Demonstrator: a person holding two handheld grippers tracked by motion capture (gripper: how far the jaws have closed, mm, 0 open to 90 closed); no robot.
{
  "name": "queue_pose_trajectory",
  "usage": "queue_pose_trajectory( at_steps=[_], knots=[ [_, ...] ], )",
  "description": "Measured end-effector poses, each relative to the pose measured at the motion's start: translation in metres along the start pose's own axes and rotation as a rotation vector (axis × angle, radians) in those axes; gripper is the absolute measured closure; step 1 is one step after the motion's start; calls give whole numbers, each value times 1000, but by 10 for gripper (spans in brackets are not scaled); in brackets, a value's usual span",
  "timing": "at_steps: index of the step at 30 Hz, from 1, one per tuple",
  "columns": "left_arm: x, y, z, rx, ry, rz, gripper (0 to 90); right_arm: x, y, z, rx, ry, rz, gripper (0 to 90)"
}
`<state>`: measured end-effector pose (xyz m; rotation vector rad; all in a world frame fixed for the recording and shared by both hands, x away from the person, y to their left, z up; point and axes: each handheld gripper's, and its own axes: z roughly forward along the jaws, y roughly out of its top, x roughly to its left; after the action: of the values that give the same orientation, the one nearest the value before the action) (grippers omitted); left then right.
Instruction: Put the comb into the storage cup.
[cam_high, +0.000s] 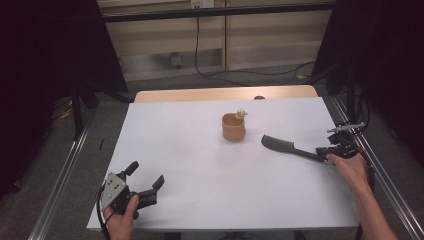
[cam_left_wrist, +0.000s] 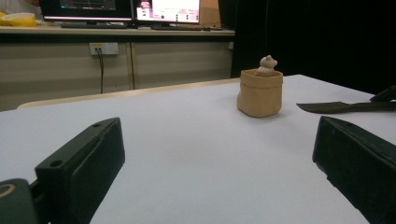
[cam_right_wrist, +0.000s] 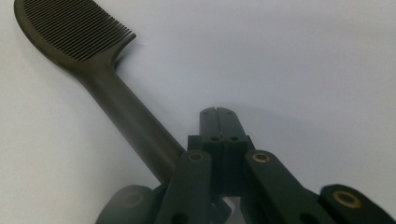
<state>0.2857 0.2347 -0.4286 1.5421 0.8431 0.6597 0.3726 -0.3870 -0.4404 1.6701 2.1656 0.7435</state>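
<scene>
Presently, the right gripper (cam_high: 331, 150) has its jaws fully closed beside the handle of the dark comb (cam_high: 287, 147), apparently without clamping it, which lies flat on the white table (cam_high: 200, 165) right of the tan cup (cam_high: 233, 127), while the left gripper (cam_high: 145, 180) idles wide open and empty, so any transfer remains undone.

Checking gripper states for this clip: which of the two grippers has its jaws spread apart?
The left gripper, resting near the table's front-left corner. The right gripper, beside the comb's handle, is shut.
</scene>
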Motion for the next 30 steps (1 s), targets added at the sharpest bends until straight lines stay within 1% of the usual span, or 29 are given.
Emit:
queue_pose_trajectory(
  at_steps=[1,5,10,11,16,17,19,30],
  knots=[
    [0,0,1,6,-4,4,25,1,0,0,2,-7,-1,900],
    [-1,-1,2,10,-10,2,25,3,0,-1,12,-8,-18,900],
    [-1,0,1,8,-7,3,25,3,-1,-2,13,-2,-18,900],
    [-1,0,1,6,-5,5,25,4,-2,-2,10,-4,-29,900],
    [-1,0,1,9,-15,5,25,5,-3,-3,10,0,-26,900],
    [-1,0,1,5,-15,-1,25,5,-3,-3,11,-1,-25,900],
    [-1,0,1,5,-15,5,25,6,-3,-3,10,-5,-25,900],
    [-2,0,2,7,-19,1,25,9,-6,-5,7,2,-32,900]
  ],
)
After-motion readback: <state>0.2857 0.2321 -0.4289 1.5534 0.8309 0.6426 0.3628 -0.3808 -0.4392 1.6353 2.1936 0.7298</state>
